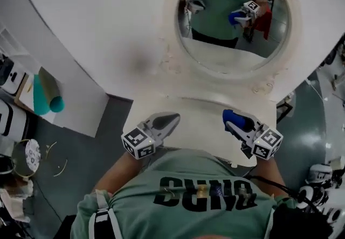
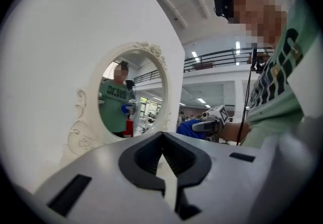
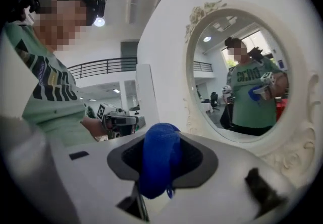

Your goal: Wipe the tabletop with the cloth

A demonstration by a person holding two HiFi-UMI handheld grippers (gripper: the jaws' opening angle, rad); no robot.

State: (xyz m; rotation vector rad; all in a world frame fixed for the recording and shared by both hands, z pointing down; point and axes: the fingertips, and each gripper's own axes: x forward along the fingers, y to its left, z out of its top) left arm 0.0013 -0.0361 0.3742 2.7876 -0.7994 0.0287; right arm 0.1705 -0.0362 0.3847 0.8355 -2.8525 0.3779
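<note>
Cloth bunched in right claw, both grippers at the near edge of the tabletop.

Head view: right gripper (image 1: 230,118) at lower right-centre holds the blue cloth (image 1: 237,121) at its tip, over the white tabletop (image 1: 199,111). Left gripper (image 1: 173,118) sits level with it at lower left-centre, apart from it. Bare surface lies ahead toward the mirror (image 1: 237,55) at upper right, and leftward (cloth-to-surface contact unclear). Left gripper view: claw pinched together, nothing between; the cloth shows right of centre. Right gripper view: claw clamped on the cloth, wad bulging mid-frame, mirror at upper right. Likely the right hand wipes, sweeping forward or left; the left claw sits in the leftward path.
</note>
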